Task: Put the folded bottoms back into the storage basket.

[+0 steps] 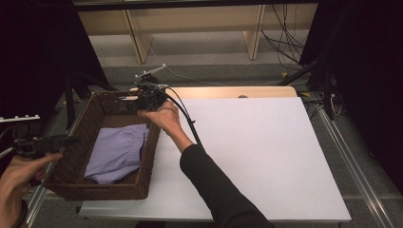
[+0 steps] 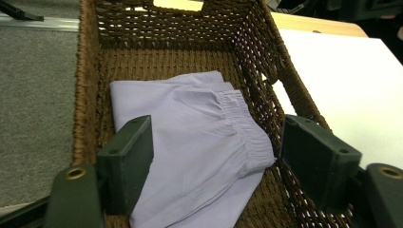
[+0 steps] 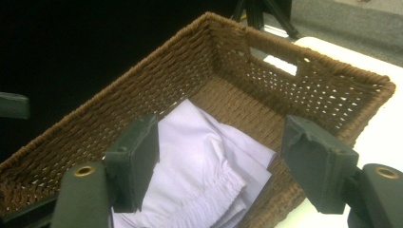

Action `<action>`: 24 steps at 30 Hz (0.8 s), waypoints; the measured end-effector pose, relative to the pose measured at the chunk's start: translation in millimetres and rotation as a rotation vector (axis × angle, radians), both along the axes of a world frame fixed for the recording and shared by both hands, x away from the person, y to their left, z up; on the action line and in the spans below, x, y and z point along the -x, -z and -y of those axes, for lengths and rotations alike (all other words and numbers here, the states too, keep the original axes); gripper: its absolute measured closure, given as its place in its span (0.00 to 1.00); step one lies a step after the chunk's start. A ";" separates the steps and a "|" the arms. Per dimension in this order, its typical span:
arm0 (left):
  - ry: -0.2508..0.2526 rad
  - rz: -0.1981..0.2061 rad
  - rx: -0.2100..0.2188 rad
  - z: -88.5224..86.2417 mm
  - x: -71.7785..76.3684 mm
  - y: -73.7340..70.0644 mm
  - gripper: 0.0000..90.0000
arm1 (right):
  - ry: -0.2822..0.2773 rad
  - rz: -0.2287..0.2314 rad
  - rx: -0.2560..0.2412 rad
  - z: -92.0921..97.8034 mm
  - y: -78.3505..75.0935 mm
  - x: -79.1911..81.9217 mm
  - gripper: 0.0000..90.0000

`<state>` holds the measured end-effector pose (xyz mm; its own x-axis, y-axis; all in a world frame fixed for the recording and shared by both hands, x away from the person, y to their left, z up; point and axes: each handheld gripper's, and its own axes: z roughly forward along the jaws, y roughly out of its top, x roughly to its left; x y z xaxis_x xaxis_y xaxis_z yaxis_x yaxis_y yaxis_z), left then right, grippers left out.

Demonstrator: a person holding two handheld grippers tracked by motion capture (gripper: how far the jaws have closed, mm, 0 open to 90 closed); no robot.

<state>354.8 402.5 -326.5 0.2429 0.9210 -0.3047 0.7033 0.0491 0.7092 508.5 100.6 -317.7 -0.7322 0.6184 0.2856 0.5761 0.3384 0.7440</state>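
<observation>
One folded lilac garment point(image 1: 118, 152) lies flat on the floor of the brown wicker basket point(image 1: 71, 183), which sits at the left edge of the white table point(image 1: 266, 156); judged from this, the stowing looks done and only pulling the hands away remains.

High view: the left tool point(image 1: 71, 139) sits at the left of the frame, just outside the basket's near-left rim, gripped by the left hand point(image 1: 19, 173) at lower left. The right tool point(image 1: 138, 102) hangs over the basket's far rim at centre-left, right hand point(image 1: 164, 118) behind it, dark sleeve running to the bottom edge.

Left gripper view: jaws stand wide apart, holding nothing; the garment point(image 2: 190, 142) lies between and beyond them, elastic waistband towards the right.

Right gripper view: jaws likewise spread wide and empty, angled down into the basket point(image 3: 294, 80); the garment point(image 3: 199, 175) lies lower centre, untouched.
</observation>
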 end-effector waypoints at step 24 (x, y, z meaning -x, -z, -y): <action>0.078 0.094 0.030 55.8 -13.4 3.0 0.22 | 0.013 0.062 -0.032 68.8 -10.5 20.2 0.32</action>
